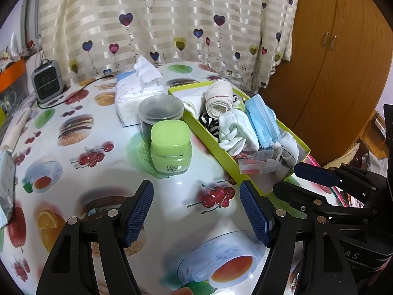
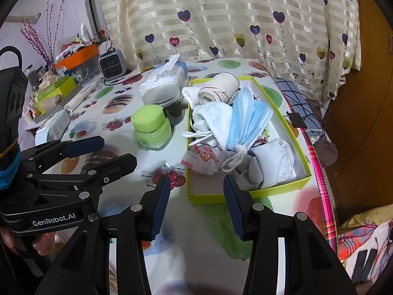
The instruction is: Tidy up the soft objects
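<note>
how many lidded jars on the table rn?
2. The green jar stands left of the yellow-green box. The clear jar with dark contents is just behind it, touching the tissue pack. More could be hidden in the far-left clutter.

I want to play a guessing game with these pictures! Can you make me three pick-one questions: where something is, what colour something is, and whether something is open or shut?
1. Where are the face masks?
A in the box
B on the heater
C on the floor

2. What colour is the small jar's lid?
A red
B green
C black

3. How do the right gripper jaws stand?
A shut on a sock
B open, empty
C shut on a jar

Answers: 1 A, the masks lie among the socks inside; 2 B, the lid is light green; 3 B, the gap shows only table.
</note>
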Demonstrator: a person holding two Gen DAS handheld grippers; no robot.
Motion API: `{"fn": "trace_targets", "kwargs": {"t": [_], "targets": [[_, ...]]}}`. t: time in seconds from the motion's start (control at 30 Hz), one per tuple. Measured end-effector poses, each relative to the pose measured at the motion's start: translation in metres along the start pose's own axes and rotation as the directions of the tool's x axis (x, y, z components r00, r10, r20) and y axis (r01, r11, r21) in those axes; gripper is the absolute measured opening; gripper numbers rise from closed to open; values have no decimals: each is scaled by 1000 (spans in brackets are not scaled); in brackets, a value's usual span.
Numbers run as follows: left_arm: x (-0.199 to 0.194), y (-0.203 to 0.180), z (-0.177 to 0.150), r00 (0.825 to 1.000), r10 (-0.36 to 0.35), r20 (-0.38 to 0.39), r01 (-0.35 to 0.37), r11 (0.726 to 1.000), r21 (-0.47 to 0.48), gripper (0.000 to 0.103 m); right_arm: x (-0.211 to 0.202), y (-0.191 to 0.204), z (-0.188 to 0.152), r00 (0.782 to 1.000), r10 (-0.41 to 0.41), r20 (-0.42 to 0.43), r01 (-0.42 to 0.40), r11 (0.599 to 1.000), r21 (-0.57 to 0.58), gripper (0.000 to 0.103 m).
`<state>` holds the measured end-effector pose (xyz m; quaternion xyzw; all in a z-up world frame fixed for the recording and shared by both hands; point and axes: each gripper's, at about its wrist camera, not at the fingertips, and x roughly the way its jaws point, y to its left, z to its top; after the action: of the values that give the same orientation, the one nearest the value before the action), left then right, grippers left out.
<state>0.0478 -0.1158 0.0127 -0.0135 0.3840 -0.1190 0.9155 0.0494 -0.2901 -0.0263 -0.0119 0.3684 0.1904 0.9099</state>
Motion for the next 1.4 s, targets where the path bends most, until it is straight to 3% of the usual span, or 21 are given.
{"fn": "trace_targets", "kwargs": {"t": [1.4], "targets": [[-3, 1, -11, 1000, 12, -19, -11, 1000, 8, 72, 2, -2, -5, 1000, 9, -14, -9, 1000, 1, 46]]}}
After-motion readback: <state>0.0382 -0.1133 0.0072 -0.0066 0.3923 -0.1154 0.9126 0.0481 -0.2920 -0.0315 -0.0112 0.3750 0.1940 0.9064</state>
